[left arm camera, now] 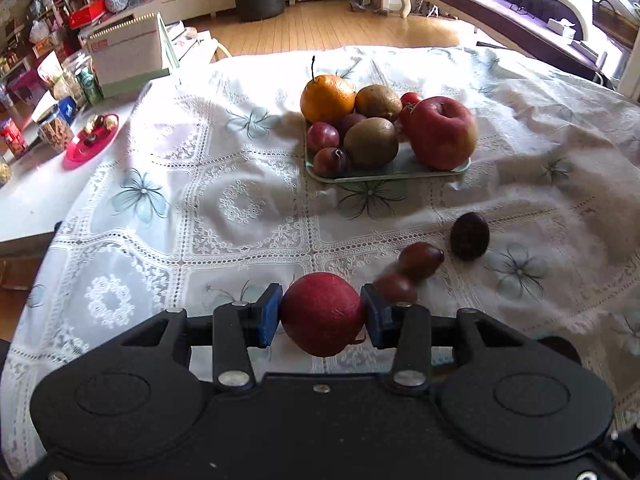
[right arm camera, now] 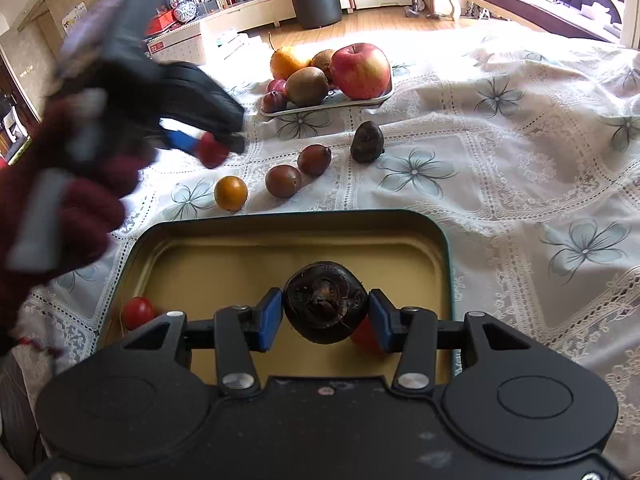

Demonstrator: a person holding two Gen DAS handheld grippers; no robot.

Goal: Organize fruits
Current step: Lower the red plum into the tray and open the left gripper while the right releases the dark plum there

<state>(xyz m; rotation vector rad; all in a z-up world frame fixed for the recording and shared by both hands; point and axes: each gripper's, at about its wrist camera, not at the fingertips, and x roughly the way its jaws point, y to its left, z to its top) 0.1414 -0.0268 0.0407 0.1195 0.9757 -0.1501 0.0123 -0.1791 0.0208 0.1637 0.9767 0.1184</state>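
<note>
Roughly midway: left gripper [left arm camera: 322, 314] clenched on a small red fruit [left arm camera: 322, 314] low in frame, right gripper [right arm camera: 325, 305] grasping a dark wrinkled fruit [right arm camera: 325, 305] over the yellow tin [right arm camera: 432, 240] at bottom centre. Done so far: two small red fruits, one [right arm camera: 137, 312] in the tin's left corner, one half hidden behind the right jaw. Left loose on the tablecloth [right arm camera: 520, 168] mid-frame: small orange [right arm camera: 231, 193], two brown fruits [right arm camera: 283, 181] [right arm camera: 314, 159], another dark one [right arm camera: 367, 142]; loaded tray [right arm camera: 320, 109] sits upper centre.
</note>
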